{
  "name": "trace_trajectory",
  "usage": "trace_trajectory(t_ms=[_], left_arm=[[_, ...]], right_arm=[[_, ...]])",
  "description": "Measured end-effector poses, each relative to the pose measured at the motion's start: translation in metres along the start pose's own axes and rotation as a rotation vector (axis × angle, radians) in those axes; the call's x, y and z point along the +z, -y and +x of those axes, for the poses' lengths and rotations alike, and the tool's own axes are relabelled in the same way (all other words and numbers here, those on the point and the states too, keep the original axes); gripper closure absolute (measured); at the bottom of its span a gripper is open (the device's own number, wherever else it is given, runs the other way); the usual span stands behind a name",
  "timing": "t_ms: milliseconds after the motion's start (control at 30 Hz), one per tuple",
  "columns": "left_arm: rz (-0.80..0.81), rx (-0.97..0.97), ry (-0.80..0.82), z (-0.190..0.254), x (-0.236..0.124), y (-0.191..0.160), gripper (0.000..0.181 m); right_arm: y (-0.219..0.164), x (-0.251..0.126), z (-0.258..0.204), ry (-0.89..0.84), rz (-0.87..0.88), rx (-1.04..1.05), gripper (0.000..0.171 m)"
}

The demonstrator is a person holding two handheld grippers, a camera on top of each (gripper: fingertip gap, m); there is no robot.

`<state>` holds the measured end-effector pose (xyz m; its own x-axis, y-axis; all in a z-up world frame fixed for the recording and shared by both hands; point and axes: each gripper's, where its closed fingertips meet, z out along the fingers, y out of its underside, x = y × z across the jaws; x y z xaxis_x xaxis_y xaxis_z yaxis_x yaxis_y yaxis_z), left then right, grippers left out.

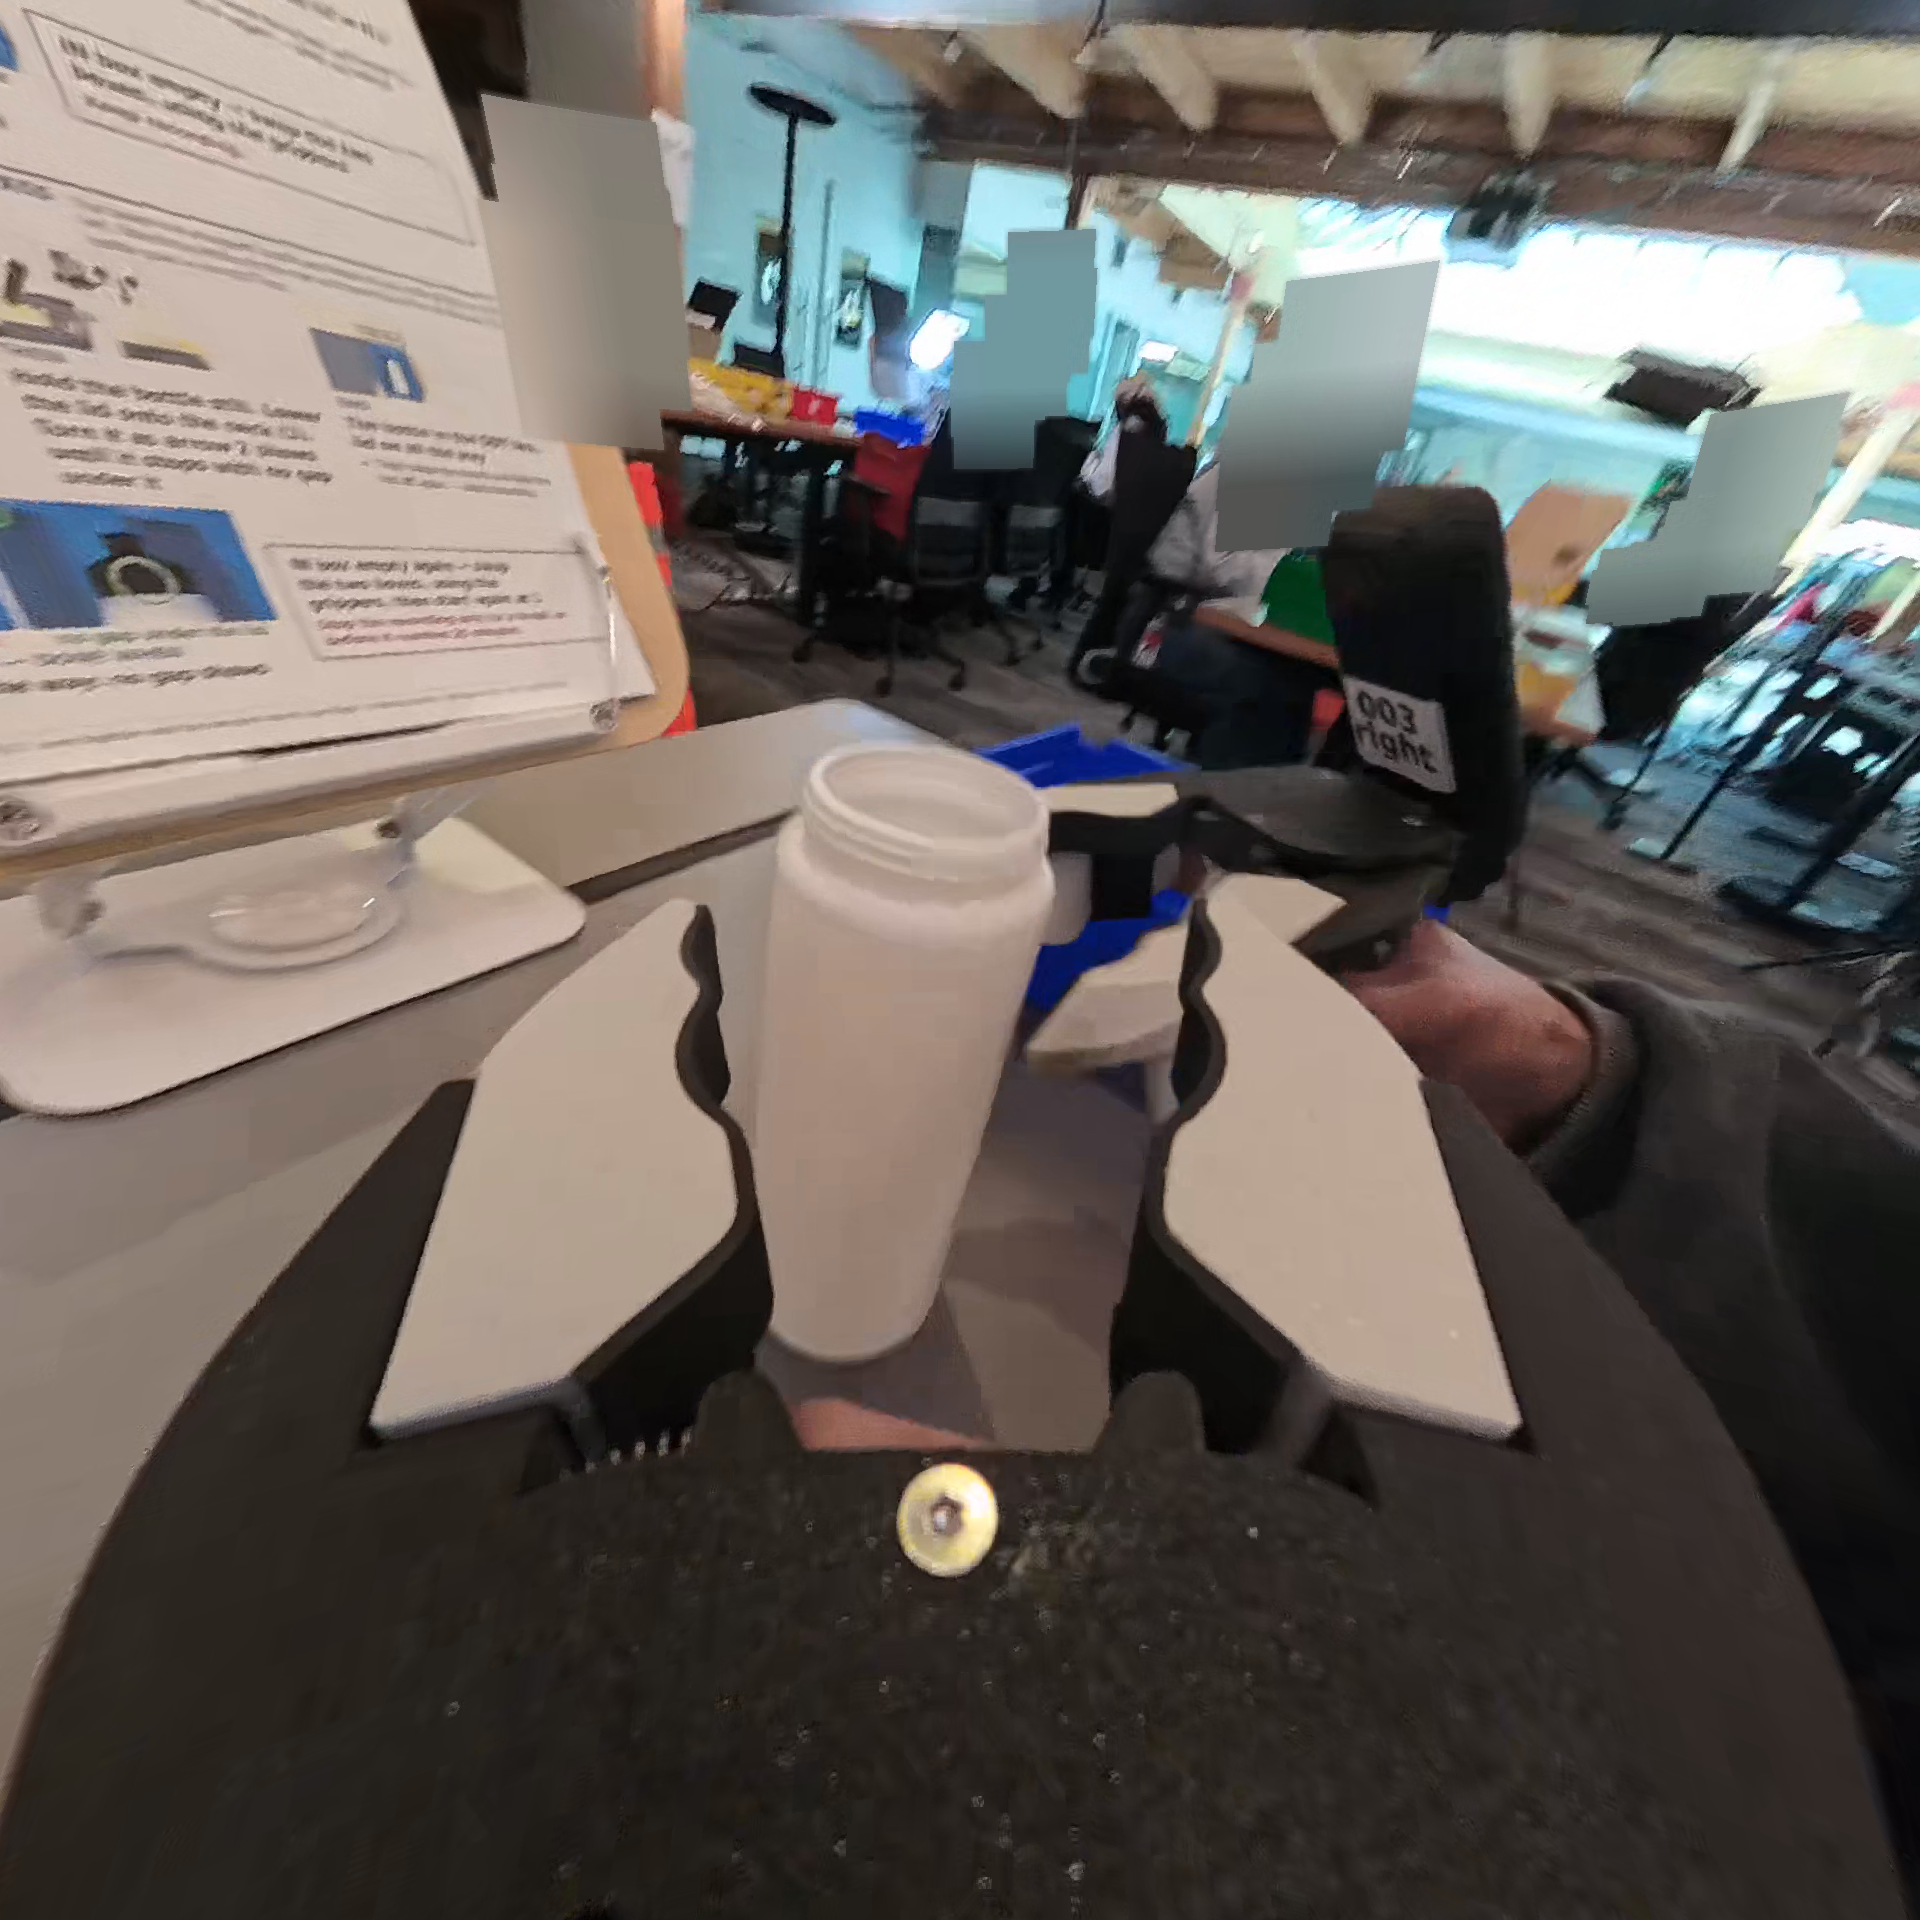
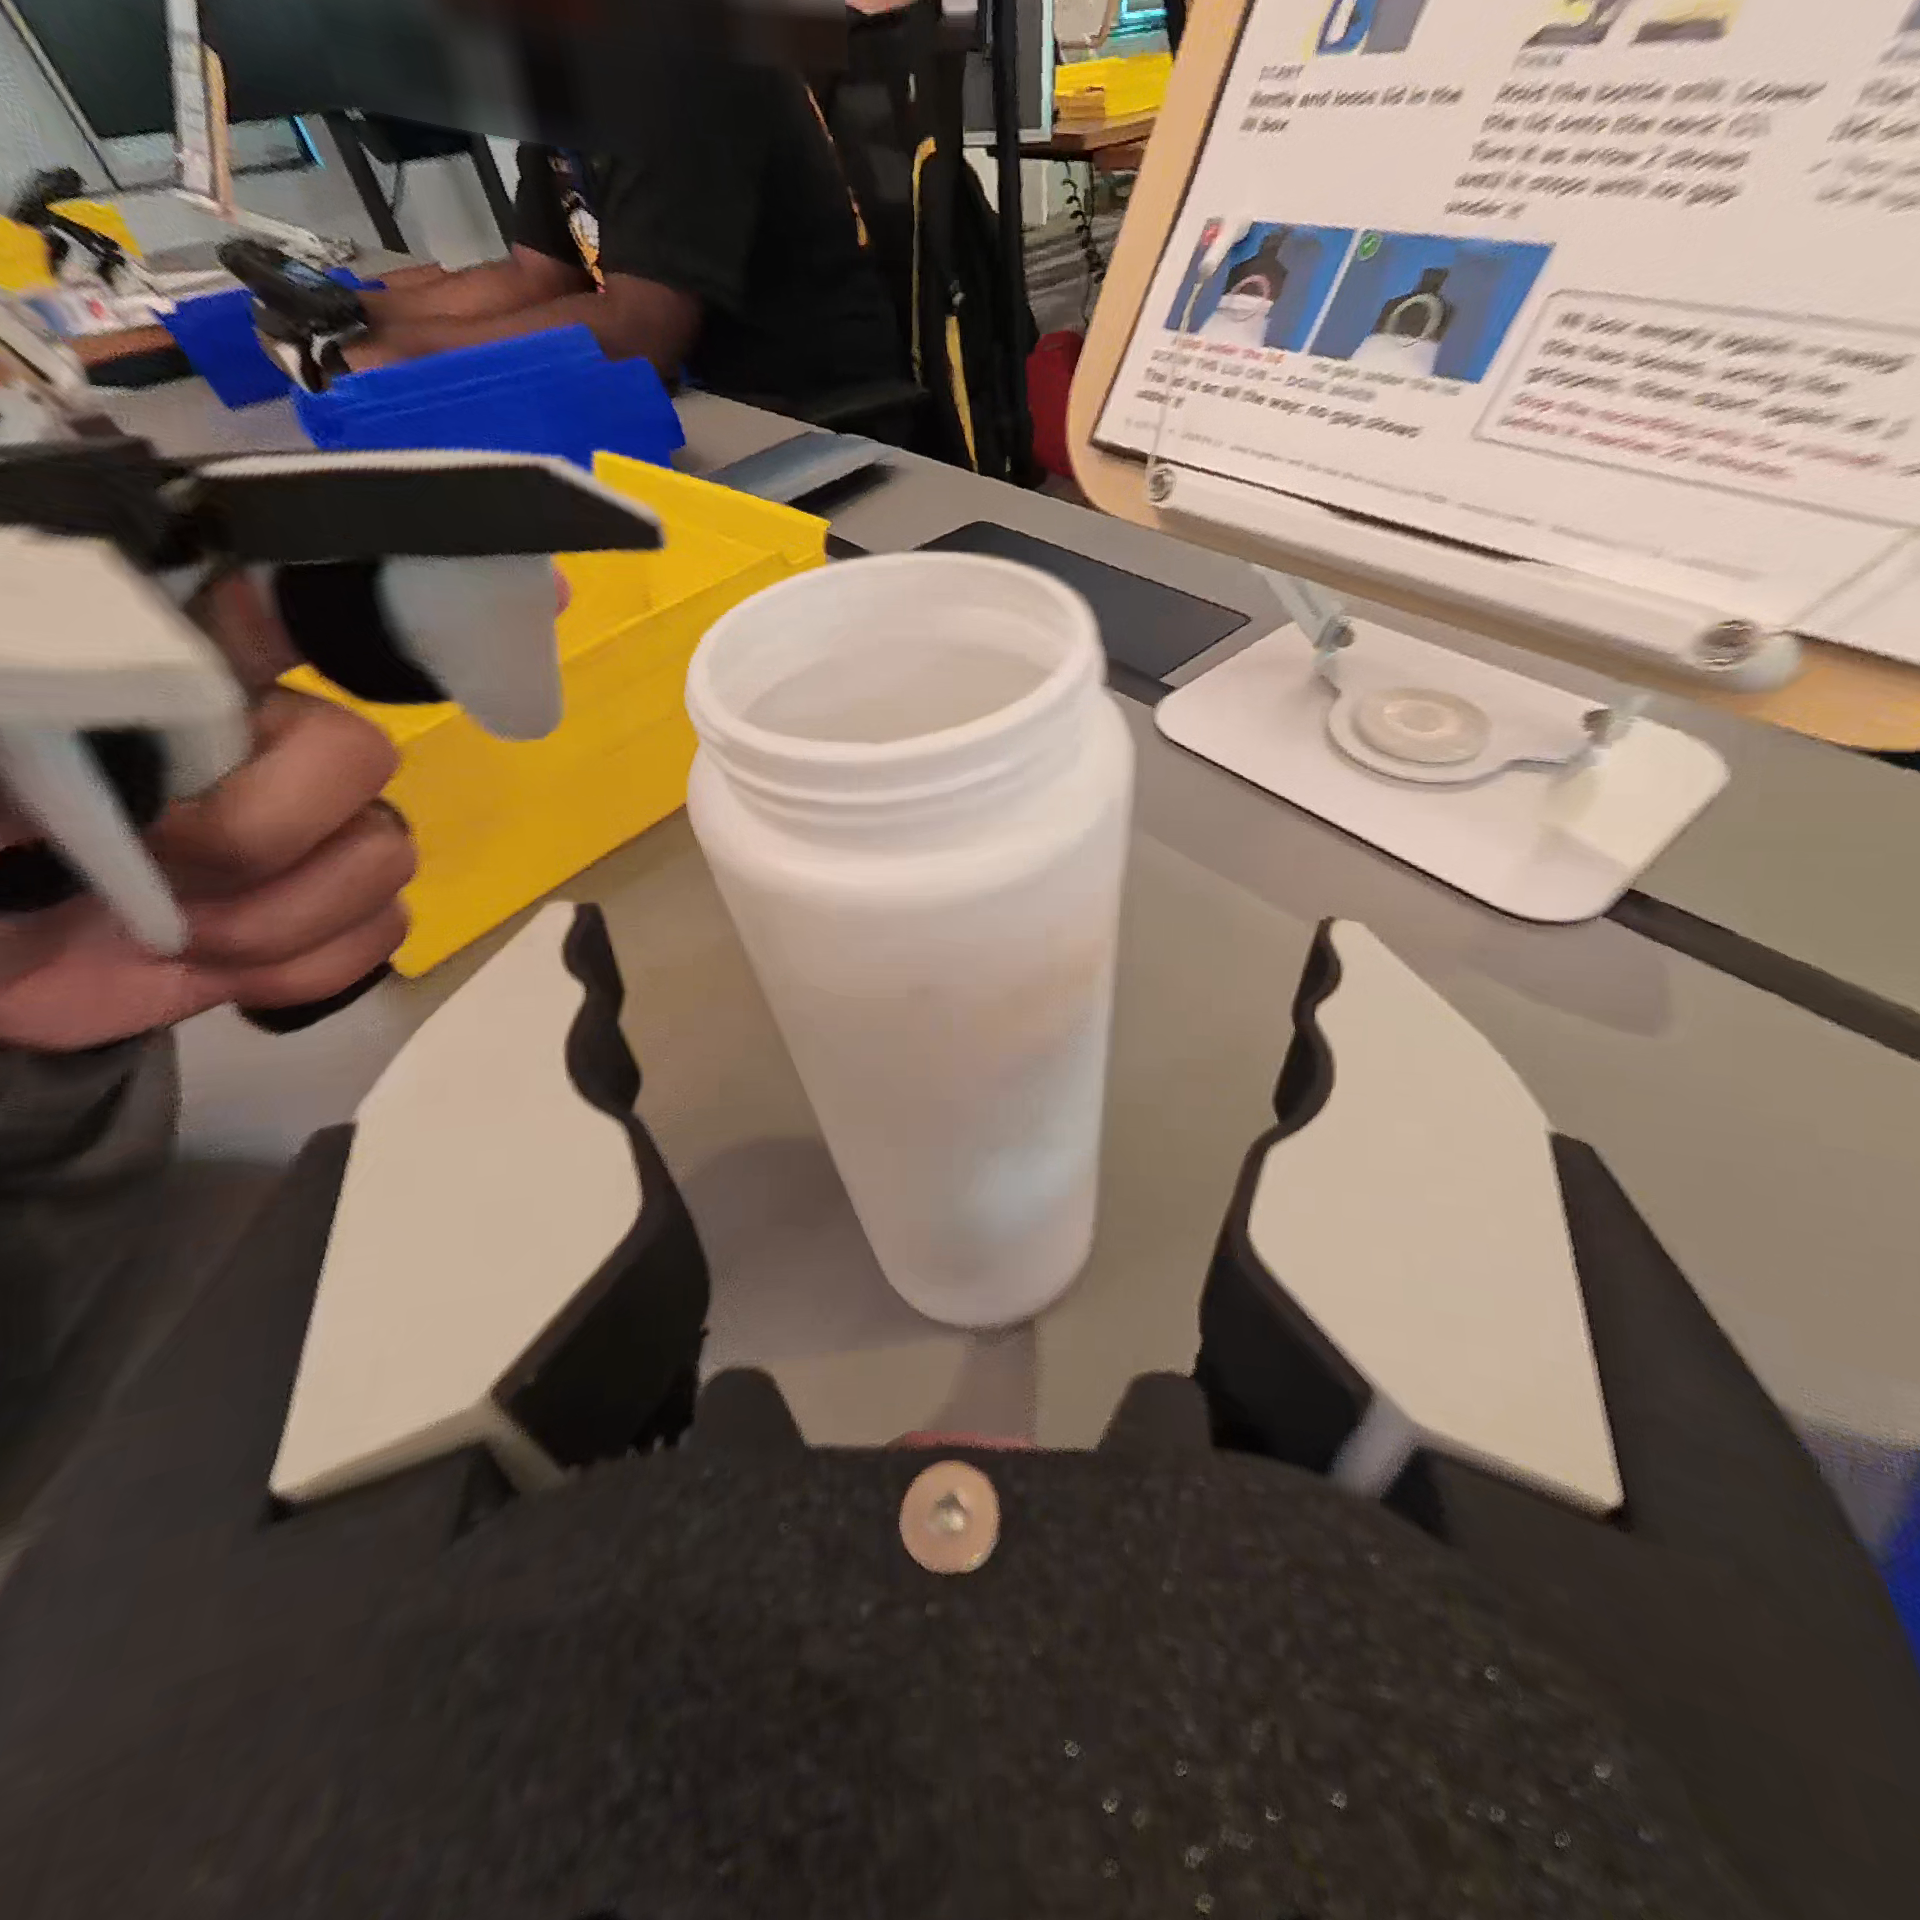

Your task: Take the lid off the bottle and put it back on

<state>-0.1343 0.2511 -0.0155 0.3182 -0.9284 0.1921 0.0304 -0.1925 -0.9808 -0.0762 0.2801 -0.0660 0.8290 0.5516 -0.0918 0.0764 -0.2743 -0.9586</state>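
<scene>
A white bottle (image 1: pixel 894 1039) stands upright on the grey table (image 1: pixel 208 1226) with its threaded neck open and no lid on it. I see the lid in neither view. My left gripper (image 1: pixel 948 914) is open, and the bottle shows between its fingers, close to the left one. My right gripper (image 2: pixel 956 925) is open too, with the bottle (image 2: pixel 925 935) between its fingers and touching neither. The right gripper also shows in the left wrist view (image 1: pixel 1081 904), just right of the bottle's neck. A finger of the left gripper (image 2: pixel 436 504) reaches in from the left.
A yellow bin (image 2: pixel 644 707) and blue bins (image 2: pixel 488 405) stand beyond the bottle. An instruction sheet on a tilted stand (image 2: pixel 1507 312) with a white base (image 2: pixel 1455 810) stands behind the bottle, to the right in the right wrist view. A blue bin (image 1: pixel 1070 753) shows behind the bottle. People sit in the background.
</scene>
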Motion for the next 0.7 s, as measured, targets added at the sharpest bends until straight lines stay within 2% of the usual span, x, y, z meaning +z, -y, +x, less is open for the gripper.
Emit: trace_trajectory(t_ms=[67,100,133,267,333,433,533,600,700], left_arm=[[-0.078,0.031,0.026,0.010,-0.015,-0.017,0.097],[-0.111,0.035,0.030,0.016,-0.023,-0.028,0.098],[-0.143,0.039,0.027,0.024,-0.032,-0.038,0.098],[-0.200,0.052,0.050,0.046,-0.067,-0.070,0.099],[-0.186,0.022,0.052,0.053,-0.081,-0.077,0.103],[-0.156,-0.020,0.054,0.060,-0.096,-0.084,0.103],[-0.119,-0.015,0.040,0.068,-0.107,-0.086,0.108],[-0.078,-0.006,0.023,0.074,-0.110,-0.081,0.110],[-0.060,-0.032,-0.030,0.081,-0.108,-0.077,0.110]], right_arm=[[-0.007,0.019,-0.005,0.034,-0.004,0.032,0.056],[-0.009,0.025,-0.008,0.063,-0.001,0.041,0.080],[-0.009,0.028,-0.010,0.079,0.012,0.050,0.085],[0.000,0.018,-0.008,0.041,-0.011,-0.014,0.087],[0.023,-0.005,-0.008,0.017,0.006,-0.061,0.087],[0.074,-0.066,-0.001,-0.042,0.033,-0.082,0.087],[0.111,-0.136,0.038,-0.207,-0.032,-0.106,0.087],[0.111,-0.168,0.079,-0.333,-0.192,-0.135,0.087],[0.064,-0.189,0.135,-0.434,-0.551,-0.089,0.086]])
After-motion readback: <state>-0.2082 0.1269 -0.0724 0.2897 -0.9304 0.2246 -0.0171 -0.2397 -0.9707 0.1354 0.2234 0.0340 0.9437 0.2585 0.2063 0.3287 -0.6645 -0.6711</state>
